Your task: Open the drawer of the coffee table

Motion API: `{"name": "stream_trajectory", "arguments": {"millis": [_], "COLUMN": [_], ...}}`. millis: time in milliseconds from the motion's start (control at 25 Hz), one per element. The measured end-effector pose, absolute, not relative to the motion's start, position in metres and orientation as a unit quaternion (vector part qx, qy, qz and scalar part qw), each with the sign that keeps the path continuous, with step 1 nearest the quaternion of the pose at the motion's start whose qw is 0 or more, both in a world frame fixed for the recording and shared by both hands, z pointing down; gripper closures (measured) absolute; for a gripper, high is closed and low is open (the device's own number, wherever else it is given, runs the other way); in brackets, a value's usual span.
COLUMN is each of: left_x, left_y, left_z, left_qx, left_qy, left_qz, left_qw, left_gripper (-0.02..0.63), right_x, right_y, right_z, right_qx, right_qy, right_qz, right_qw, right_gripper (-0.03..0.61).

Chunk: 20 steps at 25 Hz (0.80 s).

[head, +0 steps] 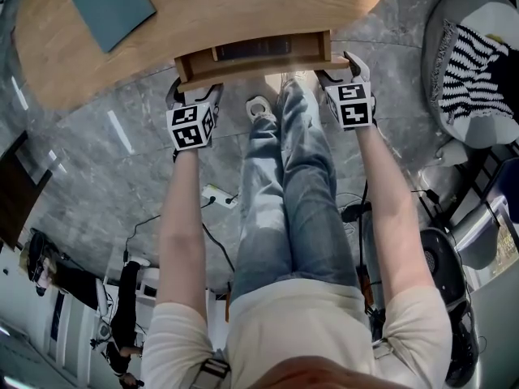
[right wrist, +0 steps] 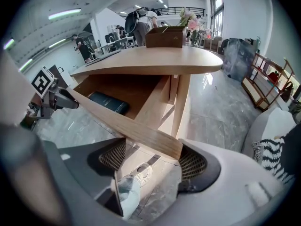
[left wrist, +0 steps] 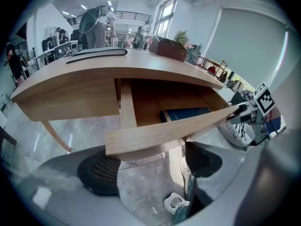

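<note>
The wooden coffee table [head: 227, 6] has its drawer pulled partly out toward me. The drawer front [head: 251, 70] is a plain wooden board, and a dark blue book [left wrist: 186, 113] lies inside the drawer. My left gripper [head: 195, 94] is at the board's left end, jaws wide apart, fingertips just below its lower edge [left wrist: 164, 131]. My right gripper [head: 339, 71] is at the right end, also open, with the board's corner [right wrist: 174, 147] resting between its mesh pads [right wrist: 193, 161]. Neither pair of pads squeezes the wood.
A teal pad [head: 112, 5] lies on the tabletop, and a brown box with flowers [right wrist: 164, 36] stands at its far end. My legs [head: 292, 185] and a white shoe [head: 259, 108] are under the drawer. A grey beanbag with striped cloth [head: 474, 63] sits right; a power strip [head: 217, 194] lies on the floor.
</note>
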State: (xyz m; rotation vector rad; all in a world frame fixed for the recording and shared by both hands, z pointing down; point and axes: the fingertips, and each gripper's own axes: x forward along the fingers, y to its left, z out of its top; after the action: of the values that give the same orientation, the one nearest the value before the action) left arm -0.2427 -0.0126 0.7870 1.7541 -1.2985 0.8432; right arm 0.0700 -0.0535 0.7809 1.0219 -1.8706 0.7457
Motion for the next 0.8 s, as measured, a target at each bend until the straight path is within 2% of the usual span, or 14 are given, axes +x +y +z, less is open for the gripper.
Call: {"name": "stream_trajectory", "arguments": {"millis": [800], "left_x": [-0.240], "left_y": [0.045], "left_z": [0.788], "left_qx": [0.682], "left_qy": [-0.502], "left_qz": [0.346], "left_qw": [0.404], "left_gripper": [0.181], "right_x": [0.073], "right_y": [0.006], "right_z": [0.782], "right_qx": [0.406], "right_qy": [-0.735], "right_qz": [0.317], "right_qw": [0.442], "right_gripper": [0.235]}}
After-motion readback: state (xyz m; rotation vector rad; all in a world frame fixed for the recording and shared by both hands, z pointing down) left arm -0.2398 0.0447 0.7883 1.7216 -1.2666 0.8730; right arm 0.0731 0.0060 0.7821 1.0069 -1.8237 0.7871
